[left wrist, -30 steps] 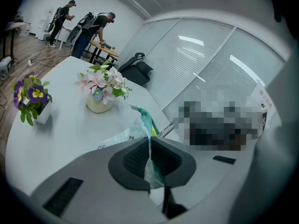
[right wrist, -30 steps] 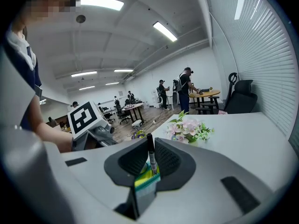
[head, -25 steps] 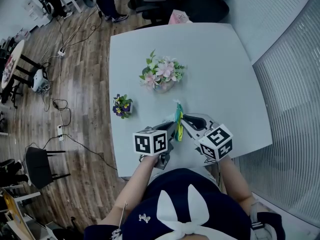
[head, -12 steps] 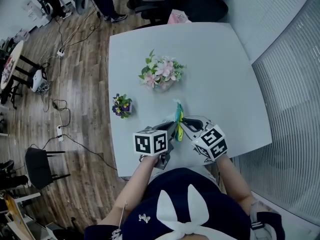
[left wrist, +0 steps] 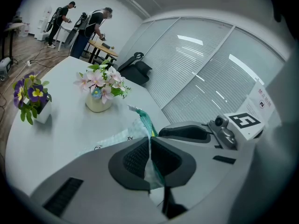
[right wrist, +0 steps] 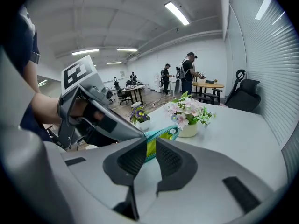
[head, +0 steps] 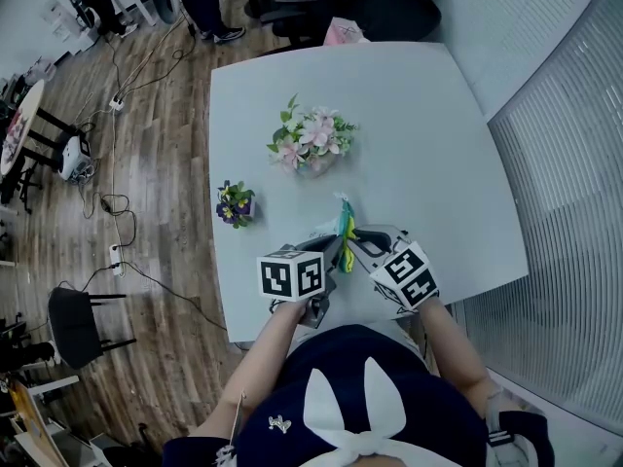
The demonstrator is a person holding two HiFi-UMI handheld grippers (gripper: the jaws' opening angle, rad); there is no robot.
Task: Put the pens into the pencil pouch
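While the left gripper (left wrist: pixel 149 146) has its jaws pinched shut on the translucent edge of the pencil pouch (head: pixel 344 224), the right gripper (right wrist: pixel 152 153) meets it from the other side. Its jaws are opening, a narrow gap between them. A yellow-green object (right wrist: pixel 150 146) and the pouch's teal zipper (right wrist: pixel 164 133) stand in that gap. The pouch lies near the front edge of the counter (head: pixel 419 125), between both grippers. A vase of pink flowers (head: pixel 311 144) and a small pot of purple flowers (head: pixel 237 205) stand farther back.

Right gripper (right wrist: pixel 150 144) jaws are opening; a yellow-green pen (right wrist: pixel 150 150) is sitting between them. Left gripper (right wrist: pixel 141 136) is pinching the teal pencil pouch (right wrist: pixel 165 134) alongside.
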